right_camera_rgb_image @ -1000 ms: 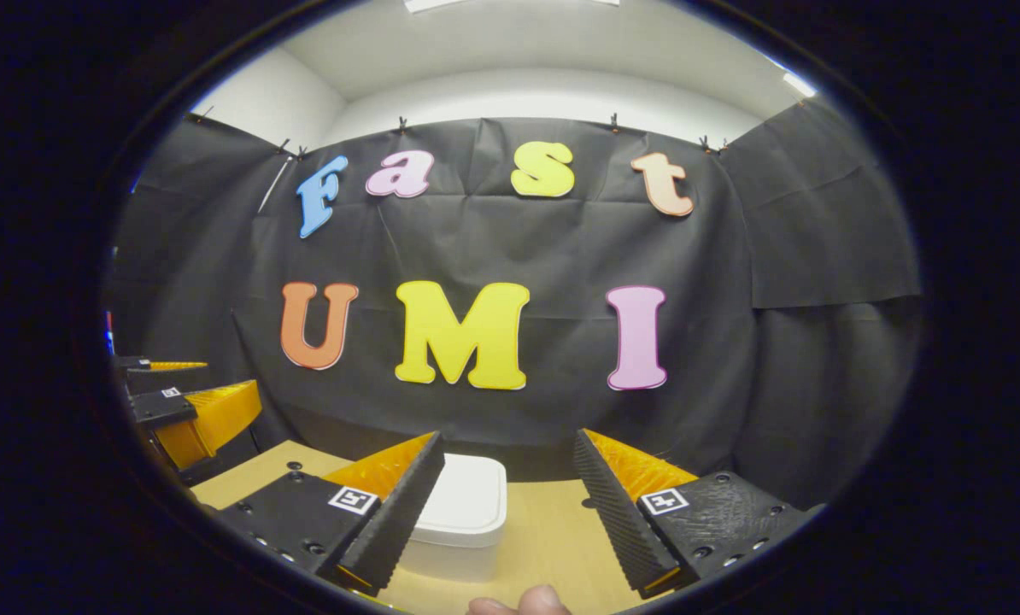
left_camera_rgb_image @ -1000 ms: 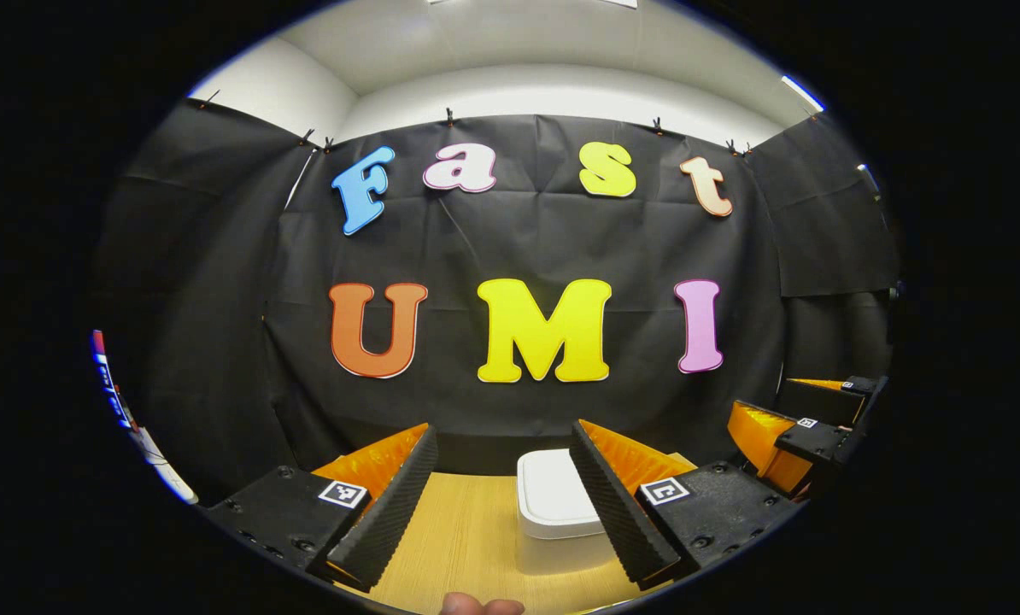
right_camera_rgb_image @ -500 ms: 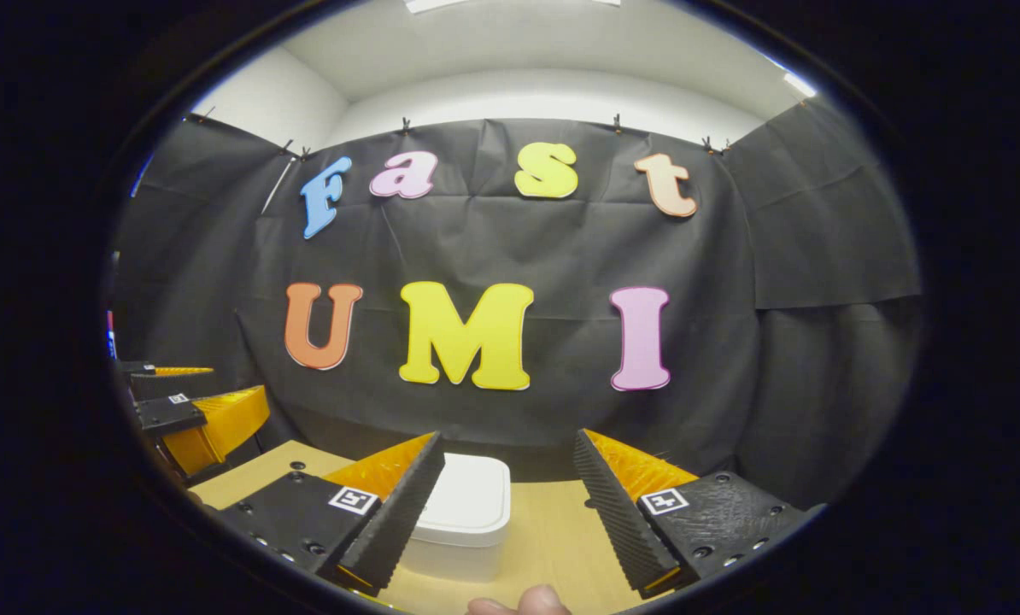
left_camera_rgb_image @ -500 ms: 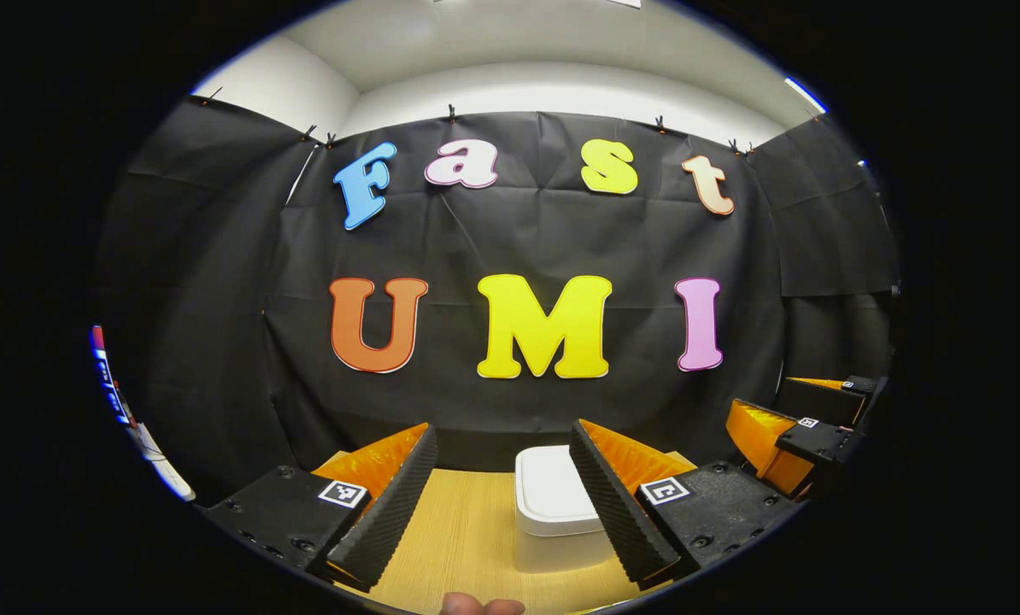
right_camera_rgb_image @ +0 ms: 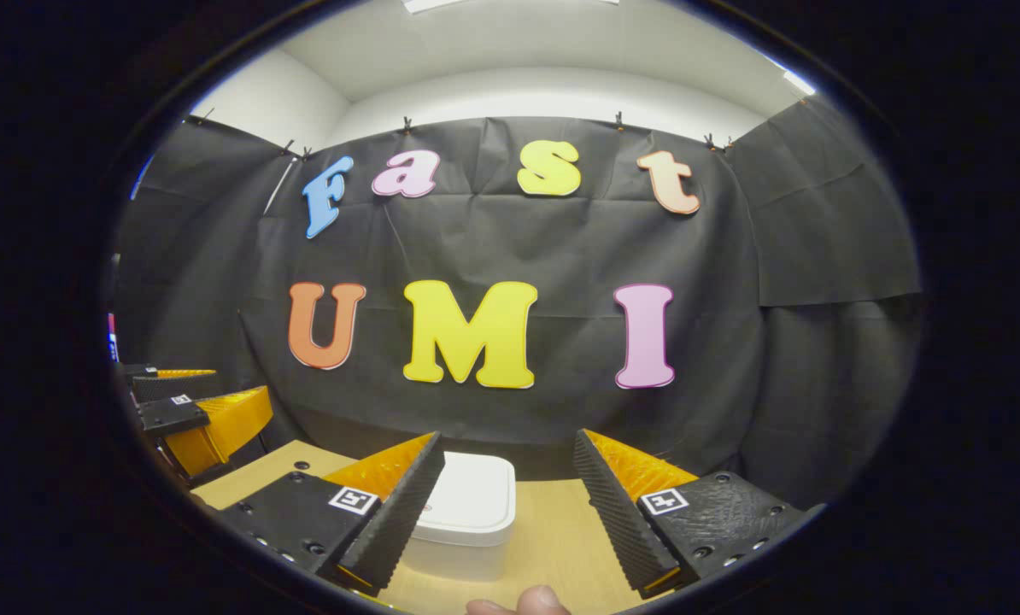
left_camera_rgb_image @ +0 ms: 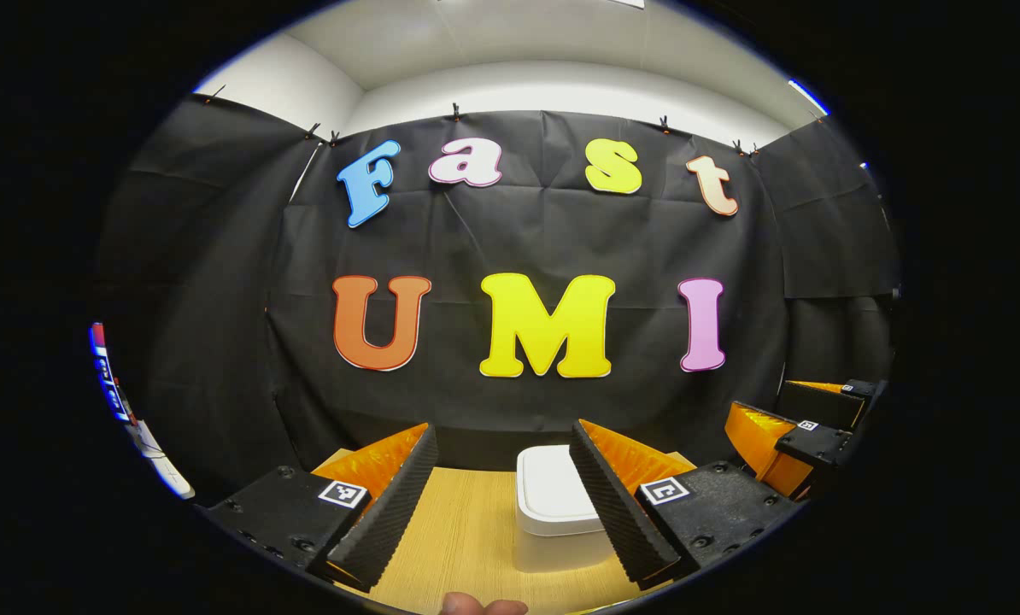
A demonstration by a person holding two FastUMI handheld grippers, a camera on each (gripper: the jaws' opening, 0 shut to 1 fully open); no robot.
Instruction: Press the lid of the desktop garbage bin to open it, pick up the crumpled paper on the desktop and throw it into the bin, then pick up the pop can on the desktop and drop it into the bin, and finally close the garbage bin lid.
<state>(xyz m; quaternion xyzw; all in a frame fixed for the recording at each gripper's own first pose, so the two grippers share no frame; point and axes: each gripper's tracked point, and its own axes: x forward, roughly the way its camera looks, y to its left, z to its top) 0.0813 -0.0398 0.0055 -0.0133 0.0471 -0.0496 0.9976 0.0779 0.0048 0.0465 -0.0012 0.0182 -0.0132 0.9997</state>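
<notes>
A white desktop bin (left_camera_rgb_image: 553, 508) with its lid down stands on the wooden table (left_camera_rgb_image: 467, 538), partly behind the right finger of my left gripper (left_camera_rgb_image: 503, 504). That gripper is open, held above the table and short of the bin. In the right gripper view the same bin (right_camera_rgb_image: 467, 512) sits just behind the left finger of my right gripper (right_camera_rgb_image: 503, 508), which is open too with nothing between its fingers. Each view catches the other gripper at its edge: the right one (left_camera_rgb_image: 805, 431) and the left one (right_camera_rgb_image: 190, 414).
The booth's black cloth wall (left_camera_rgb_image: 527, 248) rises right behind the table's far edge. A fingertip (left_camera_rgb_image: 480, 606) of the holding hand pokes in at the bottom of the left gripper view, and another fingertip (right_camera_rgb_image: 523, 602) in the right gripper view.
Both views have drifted slightly; the bin sits a touch further right in the right gripper view. Both grippers stay open.
</notes>
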